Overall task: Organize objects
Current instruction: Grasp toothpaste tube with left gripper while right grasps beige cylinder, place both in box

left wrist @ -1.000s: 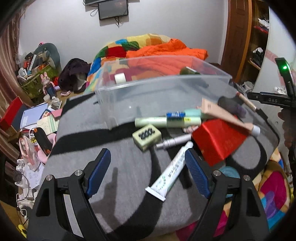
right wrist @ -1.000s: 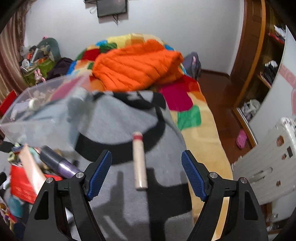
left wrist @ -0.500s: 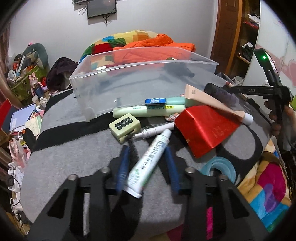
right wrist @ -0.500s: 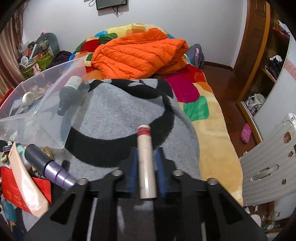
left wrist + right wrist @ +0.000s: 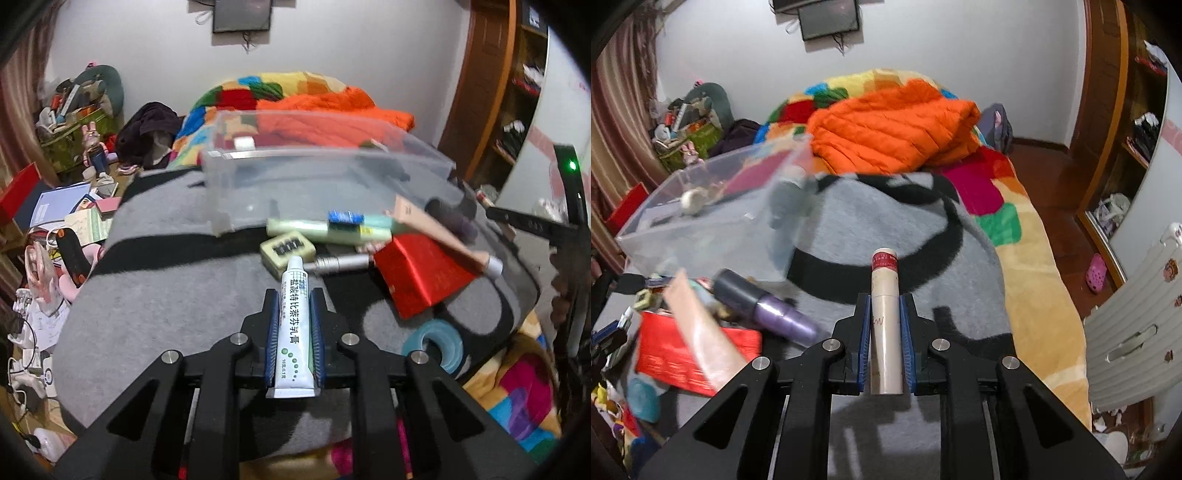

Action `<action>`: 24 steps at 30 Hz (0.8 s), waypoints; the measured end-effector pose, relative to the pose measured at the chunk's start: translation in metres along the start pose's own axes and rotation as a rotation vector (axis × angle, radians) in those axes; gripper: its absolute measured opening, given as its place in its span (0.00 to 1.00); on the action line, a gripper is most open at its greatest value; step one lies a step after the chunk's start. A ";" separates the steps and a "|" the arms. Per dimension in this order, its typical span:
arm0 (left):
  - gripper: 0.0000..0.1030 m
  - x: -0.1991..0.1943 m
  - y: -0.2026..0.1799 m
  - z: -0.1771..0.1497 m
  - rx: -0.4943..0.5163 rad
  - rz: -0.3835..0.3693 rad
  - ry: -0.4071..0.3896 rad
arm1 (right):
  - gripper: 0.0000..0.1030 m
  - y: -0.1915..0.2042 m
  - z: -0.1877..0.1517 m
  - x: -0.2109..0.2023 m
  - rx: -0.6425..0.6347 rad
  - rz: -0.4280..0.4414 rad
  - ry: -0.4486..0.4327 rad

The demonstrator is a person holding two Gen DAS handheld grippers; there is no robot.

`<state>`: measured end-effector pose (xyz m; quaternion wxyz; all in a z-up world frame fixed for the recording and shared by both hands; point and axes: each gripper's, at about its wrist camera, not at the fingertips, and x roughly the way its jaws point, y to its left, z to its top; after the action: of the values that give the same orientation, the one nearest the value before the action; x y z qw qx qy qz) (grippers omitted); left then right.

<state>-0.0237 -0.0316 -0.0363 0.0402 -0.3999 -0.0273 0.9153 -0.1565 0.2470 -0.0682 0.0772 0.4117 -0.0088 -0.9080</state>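
Note:
In the left wrist view my left gripper is closing its jaws, the blue pads pressing both sides of a white ointment tube whose cap points away over the grey blanket. Beyond it stands a clear plastic bin. In the right wrist view my right gripper is shut on a beige tube with a red band, held a little above the blanket. The clear bin stands to its left with a dark bottle and a small white roll inside.
A pile lies in front of the bin: a red packet, a pale green tube, a beige tube, a silver pen, a small green box, a blue tape ring, a purple bottle. An orange jacket lies behind.
Both grippers went from wide open to closed, the left around the white tube and the right around the beige tube. Both tubes now sit straight between the pads.

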 end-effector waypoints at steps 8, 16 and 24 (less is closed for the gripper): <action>0.16 -0.024 0.007 0.026 -0.027 0.017 -0.109 | 0.13 0.023 0.019 -0.033 -0.026 0.058 -0.103; 0.16 -0.023 0.009 0.064 -0.036 0.032 -0.165 | 0.13 0.052 0.041 -0.046 -0.046 0.134 -0.165; 0.16 0.002 0.001 0.102 0.004 0.055 -0.153 | 0.14 0.086 0.067 -0.025 -0.094 0.193 -0.151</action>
<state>-0.0997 -0.0345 0.0315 0.0136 -0.3295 -0.0173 0.9439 -0.1790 0.1620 0.0018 0.1826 0.3356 -0.0117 -0.9241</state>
